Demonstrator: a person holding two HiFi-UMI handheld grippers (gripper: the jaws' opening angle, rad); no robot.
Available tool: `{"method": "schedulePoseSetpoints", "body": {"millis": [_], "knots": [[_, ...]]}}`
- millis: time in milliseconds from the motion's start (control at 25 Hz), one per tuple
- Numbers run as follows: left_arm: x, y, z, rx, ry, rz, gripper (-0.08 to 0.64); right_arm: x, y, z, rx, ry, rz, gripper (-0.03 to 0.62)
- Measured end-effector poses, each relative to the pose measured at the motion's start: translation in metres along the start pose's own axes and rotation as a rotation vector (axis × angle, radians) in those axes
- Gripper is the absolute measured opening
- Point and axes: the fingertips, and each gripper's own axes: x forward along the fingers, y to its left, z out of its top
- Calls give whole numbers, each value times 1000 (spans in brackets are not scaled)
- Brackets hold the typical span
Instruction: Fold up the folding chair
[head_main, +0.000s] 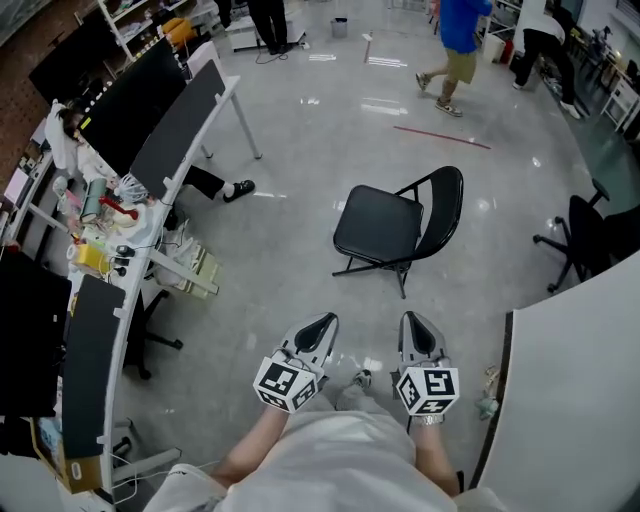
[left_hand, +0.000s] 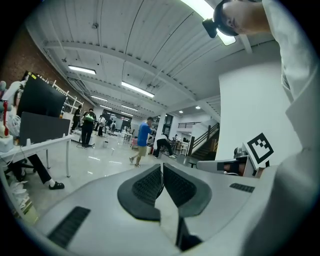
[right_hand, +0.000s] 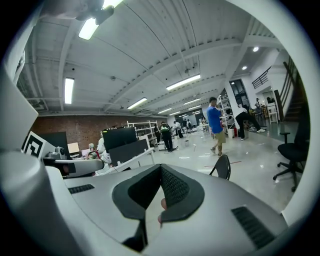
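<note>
Approach stage. I carried the left hand-held gripper (head_main: 320, 328) and the right hand-held gripper (head_main: 414, 326) near my body, each with jaws pressed together on nothing. The black metal folding chair with padded seat (head_main: 385, 228) stood unfolded and untouched on the glossy grey floor (head_main: 300, 250), farther off. Next, I judged, both jaws had to part and take hold of its seat and backrest.

Head view looks down, claw views level; all share floor (head_main: 320, 150) (left_hand: 100, 159) (right_hand: 250, 167).
</note>
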Motion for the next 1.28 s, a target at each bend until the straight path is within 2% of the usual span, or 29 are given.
{"method": "schedulePoseSetpoints", "body": {"millis": [280, 440, 560, 960, 1160, 1280], "knots": [[31, 14, 13, 8, -11, 22, 12, 36, -16, 16, 0, -3, 35, 5], [48, 32, 14, 33, 16, 29, 12, 58, -20, 20, 4, 4, 26, 5], [68, 54, 11, 20, 37, 19, 12, 78, -22, 22, -1, 6, 14, 5], [165, 120, 36, -67, 54, -155, 11, 166, -47, 53, 17, 22, -110, 5], [202, 154, 49, -21, 73, -220, 11, 207, -46, 61, 12, 27, -170, 5], [219, 173, 52, -33, 83, -241, 11, 224, -45, 61, 19, 31, -203, 5]]}}
